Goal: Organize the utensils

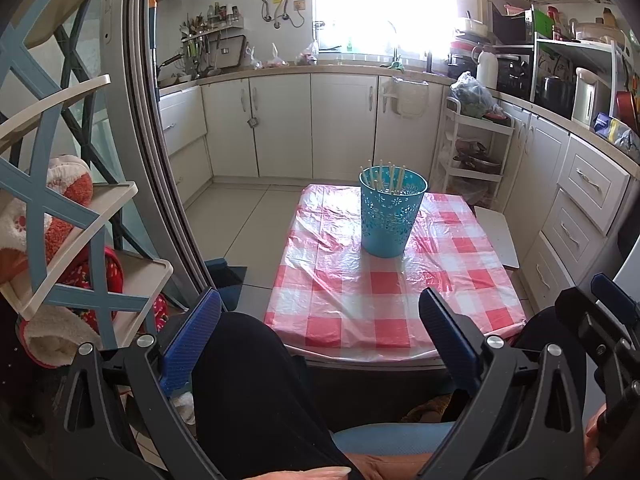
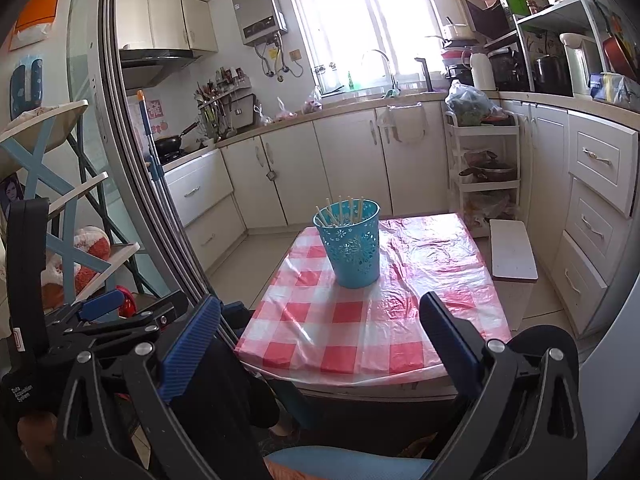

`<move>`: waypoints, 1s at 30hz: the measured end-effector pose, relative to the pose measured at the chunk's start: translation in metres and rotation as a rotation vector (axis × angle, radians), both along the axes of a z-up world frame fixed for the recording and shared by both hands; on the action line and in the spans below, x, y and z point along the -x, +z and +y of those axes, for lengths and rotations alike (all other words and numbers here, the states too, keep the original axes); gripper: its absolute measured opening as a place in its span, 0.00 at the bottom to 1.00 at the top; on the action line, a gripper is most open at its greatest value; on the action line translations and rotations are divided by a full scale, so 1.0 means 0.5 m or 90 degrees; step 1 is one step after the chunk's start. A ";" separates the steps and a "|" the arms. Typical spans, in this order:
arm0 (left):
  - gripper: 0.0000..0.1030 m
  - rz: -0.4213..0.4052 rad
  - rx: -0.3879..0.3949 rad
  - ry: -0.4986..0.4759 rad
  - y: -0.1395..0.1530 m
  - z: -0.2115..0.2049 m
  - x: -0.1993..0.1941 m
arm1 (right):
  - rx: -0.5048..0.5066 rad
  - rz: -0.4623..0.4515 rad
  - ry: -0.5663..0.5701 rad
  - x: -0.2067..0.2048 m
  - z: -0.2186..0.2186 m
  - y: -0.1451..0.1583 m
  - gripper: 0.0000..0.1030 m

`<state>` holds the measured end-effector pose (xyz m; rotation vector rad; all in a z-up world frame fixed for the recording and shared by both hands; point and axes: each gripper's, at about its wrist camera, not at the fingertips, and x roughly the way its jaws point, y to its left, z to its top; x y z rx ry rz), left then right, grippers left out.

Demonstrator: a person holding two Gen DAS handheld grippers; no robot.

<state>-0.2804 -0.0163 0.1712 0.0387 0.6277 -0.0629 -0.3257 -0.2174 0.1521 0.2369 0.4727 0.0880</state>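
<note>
- We see a low counter (image 1: 396, 312) standing on the pale tiled kitchen floor (image 1: 236, 220).
- We find it covered by a red-and-white checked cloth (image 2: 360, 332) under a wrinkled clear plastic sheet (image 2: 432, 256) that overhangs the near edge.
- We see one thing resting directly on it: a teal perforated holder (image 1: 390, 216), upright, toward the far end.
- We count several pale chopsticks (image 1: 384, 178) standing inside the holder, their tips above the rim.
</note>
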 end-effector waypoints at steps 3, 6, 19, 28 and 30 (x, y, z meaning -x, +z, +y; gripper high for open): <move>0.93 0.000 0.000 0.001 0.000 0.000 0.000 | 0.000 0.002 0.001 -0.002 -0.001 0.000 0.93; 0.93 -0.001 0.001 0.001 0.000 0.001 0.000 | 0.000 0.003 0.001 -0.002 -0.001 0.000 0.93; 0.93 0.001 0.001 0.000 -0.002 0.005 -0.002 | -0.002 0.010 0.003 -0.007 0.002 -0.009 0.93; 0.93 0.008 0.003 0.003 -0.013 0.007 -0.010 | -0.004 0.017 0.004 -0.011 0.001 -0.016 0.93; 0.93 0.010 0.003 0.005 -0.015 0.006 -0.012 | -0.004 0.020 0.004 -0.012 0.001 -0.019 0.93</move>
